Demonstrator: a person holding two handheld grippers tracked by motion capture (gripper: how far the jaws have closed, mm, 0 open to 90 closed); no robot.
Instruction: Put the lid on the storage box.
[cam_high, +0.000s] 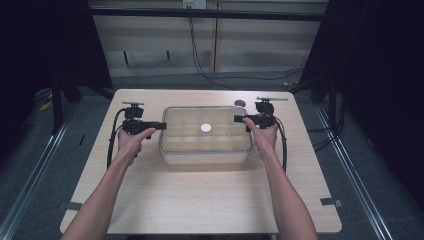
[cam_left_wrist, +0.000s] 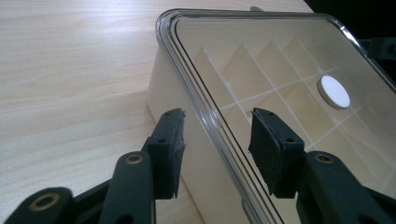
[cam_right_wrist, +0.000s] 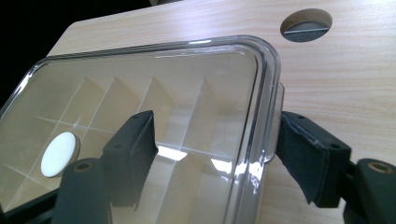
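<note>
At table centre: clear lidded box (cam_high: 206, 136), divided into compartments, a gripper at each end.
Left gripper (cam_left_wrist: 217, 140), jaws apart, straddles the lid's left rim. Right gripper (cam_right_wrist: 215, 156), jaws apart, straddles the right rim beside a small lid tab (cam_right_wrist: 276, 122). White disc (cam_high: 206, 128) on the lid's middle; wooden table (cam_high: 200, 200) beneath.

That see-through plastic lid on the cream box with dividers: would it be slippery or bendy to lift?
The clear plastic lid is glossy, so probably slippery under the black pads. Its raised rim suggests fair stiffness. The cream divided box holds little visible besides a white disc, so it is likely light.
</note>
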